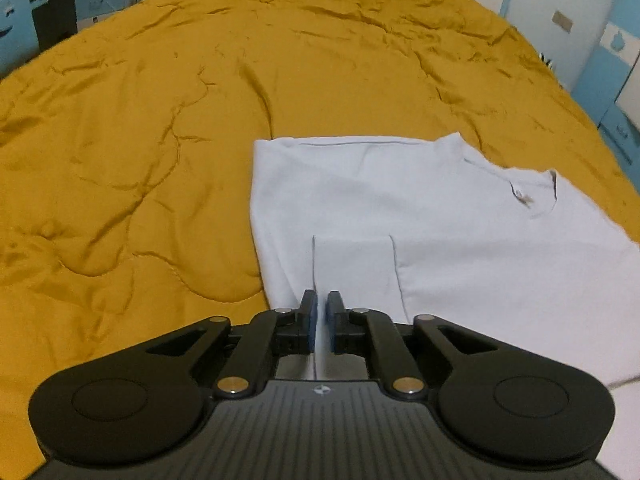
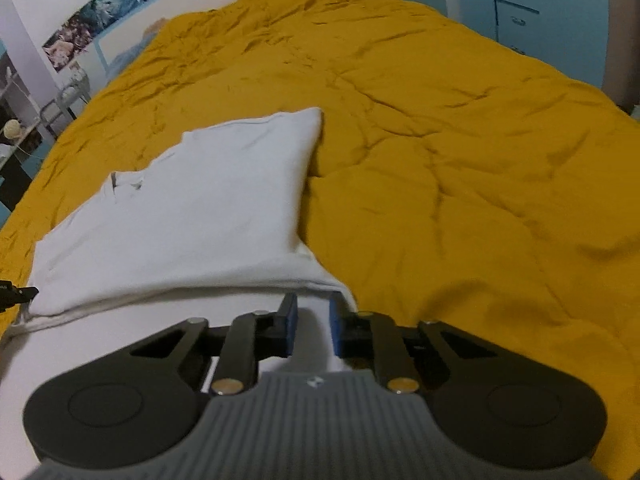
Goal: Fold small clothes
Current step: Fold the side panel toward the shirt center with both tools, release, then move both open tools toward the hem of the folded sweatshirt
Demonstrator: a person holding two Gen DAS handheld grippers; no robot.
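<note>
The shirt (image 1: 400,208) lies on the bed (image 1: 160,120). Both grippers sit at the shirt's near edge: the left gripper (image 1: 322,308) at one end, the right gripper (image 2: 313,316) at the other.

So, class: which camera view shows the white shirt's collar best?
The left wrist view: the collar of the white shirt lies clear, its small button visible. In the right wrist view the collar sits farther off, only a creased notch at the shirt's left edge.

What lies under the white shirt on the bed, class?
The shirt lies on a wrinkled yellow quilt, which shows on all visible sides of it. Whatever is directly beneath the folded cloth, or between its layers, is covered and cannot be seen.
</note>
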